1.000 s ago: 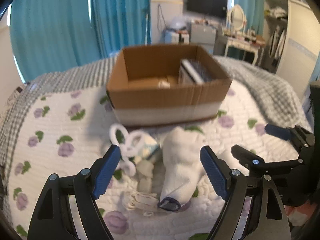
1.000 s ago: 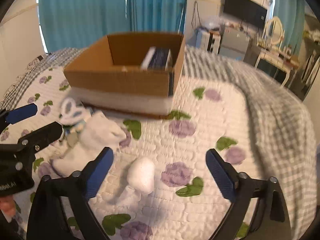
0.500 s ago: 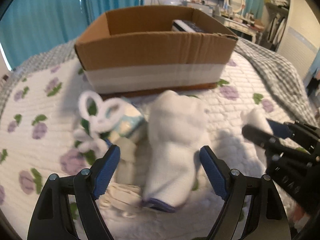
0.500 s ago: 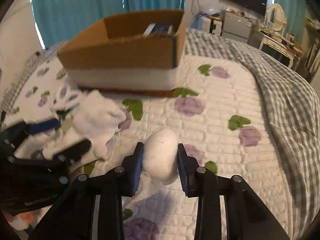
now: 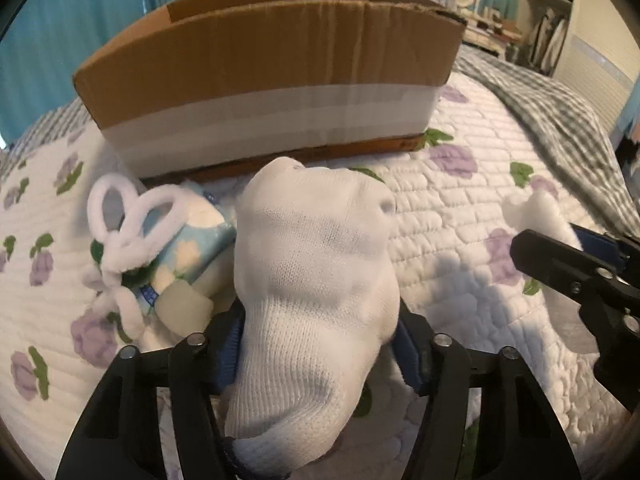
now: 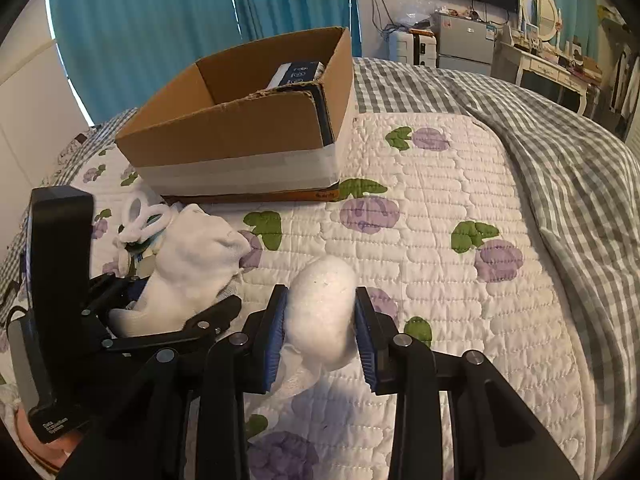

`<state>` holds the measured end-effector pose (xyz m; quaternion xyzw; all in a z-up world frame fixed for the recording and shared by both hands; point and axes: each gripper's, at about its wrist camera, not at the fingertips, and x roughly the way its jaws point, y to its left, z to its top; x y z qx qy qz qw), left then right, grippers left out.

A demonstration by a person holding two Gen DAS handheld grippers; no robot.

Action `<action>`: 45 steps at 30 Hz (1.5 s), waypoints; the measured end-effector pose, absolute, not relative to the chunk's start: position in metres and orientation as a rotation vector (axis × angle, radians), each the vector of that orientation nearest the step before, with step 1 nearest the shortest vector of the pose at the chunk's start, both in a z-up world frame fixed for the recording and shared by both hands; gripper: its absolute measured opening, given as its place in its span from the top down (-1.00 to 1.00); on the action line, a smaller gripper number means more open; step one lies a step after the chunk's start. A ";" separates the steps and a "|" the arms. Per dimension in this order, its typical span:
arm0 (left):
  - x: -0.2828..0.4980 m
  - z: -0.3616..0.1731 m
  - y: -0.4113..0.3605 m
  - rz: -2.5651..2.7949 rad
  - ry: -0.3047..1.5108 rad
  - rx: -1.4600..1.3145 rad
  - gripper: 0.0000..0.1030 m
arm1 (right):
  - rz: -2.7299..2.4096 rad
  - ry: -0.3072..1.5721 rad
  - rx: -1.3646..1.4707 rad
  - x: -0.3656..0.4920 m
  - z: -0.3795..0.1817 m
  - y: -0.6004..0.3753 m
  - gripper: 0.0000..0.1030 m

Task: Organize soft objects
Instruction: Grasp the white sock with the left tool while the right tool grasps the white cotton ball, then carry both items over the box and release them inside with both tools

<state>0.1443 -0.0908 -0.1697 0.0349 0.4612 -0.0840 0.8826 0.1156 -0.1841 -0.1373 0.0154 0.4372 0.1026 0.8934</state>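
Observation:
A white sock point(image 5: 316, 264) lies on the flowered quilt in front of a cardboard box point(image 5: 260, 60). My left gripper point(image 5: 318, 344) straddles the sock's lower half. Its jaws are closing, and both blue pads point(image 5: 230, 350) press into the fabric. In the right wrist view the same sock point(image 6: 192, 256) sits in that gripper point(image 6: 184, 292). My right gripper point(image 6: 322, 320) is shut on a white fluffy ball point(image 6: 322, 304) just above the quilt. That ball point(image 5: 536, 208) and the right gripper point(image 5: 552, 232) also show at the right of the left wrist view.
A white fluffy looped band point(image 5: 128, 216) and a blue-and-white patterned soft packet point(image 5: 188, 240) lie left of the sock. The box point(image 6: 224, 132) holds a dark carton point(image 6: 296, 74). A grey checked blanket point(image 6: 580, 168) covers the bed's right side.
My left gripper came down over the sock and its jaws closed in from wide apart onto it. The right gripper closed on the white ball and has since held almost still.

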 end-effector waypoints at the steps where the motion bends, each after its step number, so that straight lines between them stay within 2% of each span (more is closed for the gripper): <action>1: 0.142 -0.167 -0.091 -0.175 0.952 0.080 0.00 | 0.213 0.906 0.035 0.115 -0.138 -0.184 0.37; 12: 0.092 -0.113 -0.075 -0.248 0.859 0.059 0.04 | 0.204 0.820 0.021 0.097 -0.107 -0.183 0.37; 26: 0.059 -0.002 -0.043 -0.298 0.658 0.041 0.04 | 0.296 0.624 -0.045 0.059 0.015 -0.143 0.37; 36: 0.106 0.056 -0.009 -0.252 0.560 0.026 0.04 | 0.350 0.522 -0.087 0.100 0.081 -0.106 0.37; 41: 0.157 0.056 -0.010 -0.229 0.563 0.035 0.04 | 0.367 0.528 -0.089 0.156 0.086 -0.093 0.37; 45: 0.205 0.036 -0.011 -0.215 0.595 0.040 0.04 | 0.363 0.570 -0.087 0.209 0.070 -0.089 0.37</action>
